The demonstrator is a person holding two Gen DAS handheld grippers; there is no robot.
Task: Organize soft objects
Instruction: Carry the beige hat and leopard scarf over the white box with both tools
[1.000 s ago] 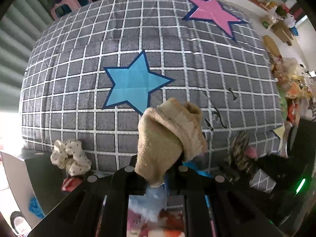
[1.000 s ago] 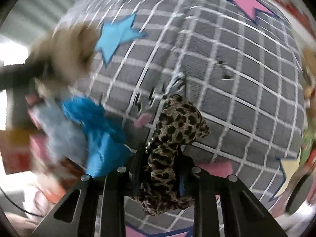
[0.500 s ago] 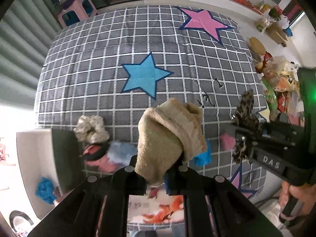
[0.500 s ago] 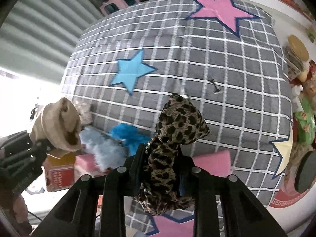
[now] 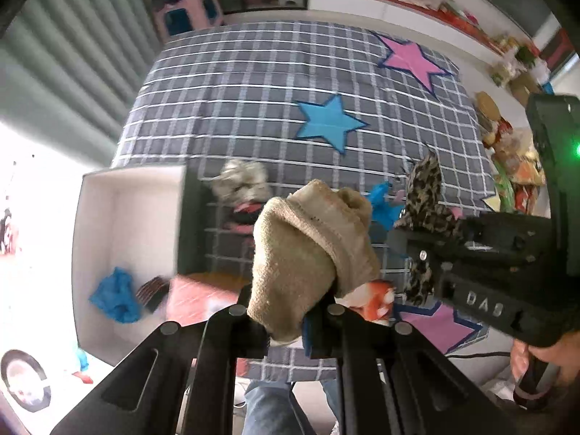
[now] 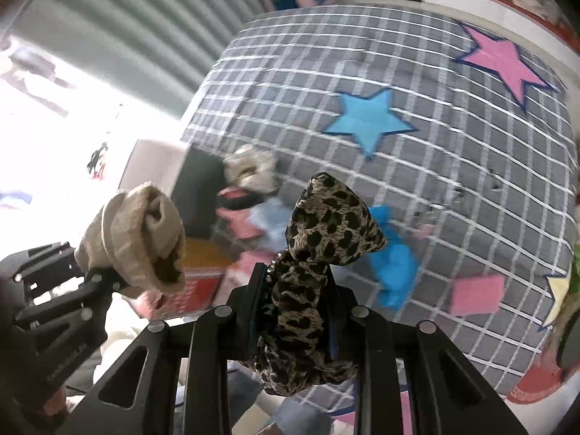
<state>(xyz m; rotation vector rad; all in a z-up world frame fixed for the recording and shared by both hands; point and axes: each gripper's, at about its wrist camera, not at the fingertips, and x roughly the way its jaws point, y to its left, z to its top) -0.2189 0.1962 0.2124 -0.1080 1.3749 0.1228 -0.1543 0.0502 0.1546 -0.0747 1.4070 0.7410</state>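
My left gripper (image 5: 286, 320) is shut on a rolled beige sock (image 5: 308, 250), held high above the near edge of the bed. My right gripper (image 6: 295, 290) is shut on a leopard-print scrunchie (image 6: 326, 228); it also shows at the right of the left wrist view, where the scrunchie (image 5: 426, 188) sticks out of the black tool. The beige sock (image 6: 137, 232) appears at the left of the right wrist view. A white open box (image 5: 127, 239) stands left of the bed with a blue cloth (image 5: 116, 295) and a dark item inside.
A grey checked bedspread (image 5: 253, 108) with blue and pink stars covers the bed. Near its front edge lie a cream scrunchie (image 6: 250, 168), pink and pale blue soft pieces, a bright blue cloth (image 6: 393, 264), a pink sponge (image 6: 475, 295) and a red-orange carton (image 5: 203, 299).
Both grippers rose away from the bedspread and shifted left with their loads. The white box came into fuller view in the left wrist view.
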